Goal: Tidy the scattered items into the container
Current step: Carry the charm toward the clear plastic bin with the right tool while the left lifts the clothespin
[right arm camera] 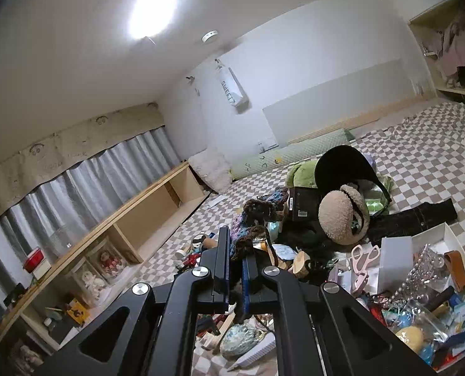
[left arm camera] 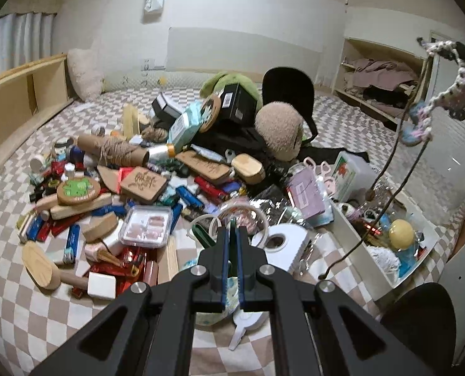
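Note:
My left gripper (left arm camera: 232, 230) is shut above the heap, and a thin dark green piece (left arm camera: 232, 221) shows pinched between its tips. A dark green loop (left arm camera: 201, 237) lies just left of them; I cannot tell if it is the same item. My right gripper (right arm camera: 236, 246) is shut on a multicoloured crocheted piece (right arm camera: 257, 210). In the left wrist view that crocheted piece (left arm camera: 451, 97) hangs at the upper right, its brown cords (left arm camera: 386, 206) trailing down to the white container (left arm camera: 362, 244). The container (right arm camera: 451, 235) holds several small items.
A big heap of boxes, wooden plaques (left arm camera: 143, 183), lighters and a twine roll (left arm camera: 116, 150) covers the checked bedspread. A beige plush (left arm camera: 279, 130) and black cap (left arm camera: 287, 89) sit behind. A white tape dispenser (left arm camera: 282, 244) lies right of my left fingers. Wooden shelves (right arm camera: 132, 222) line the left.

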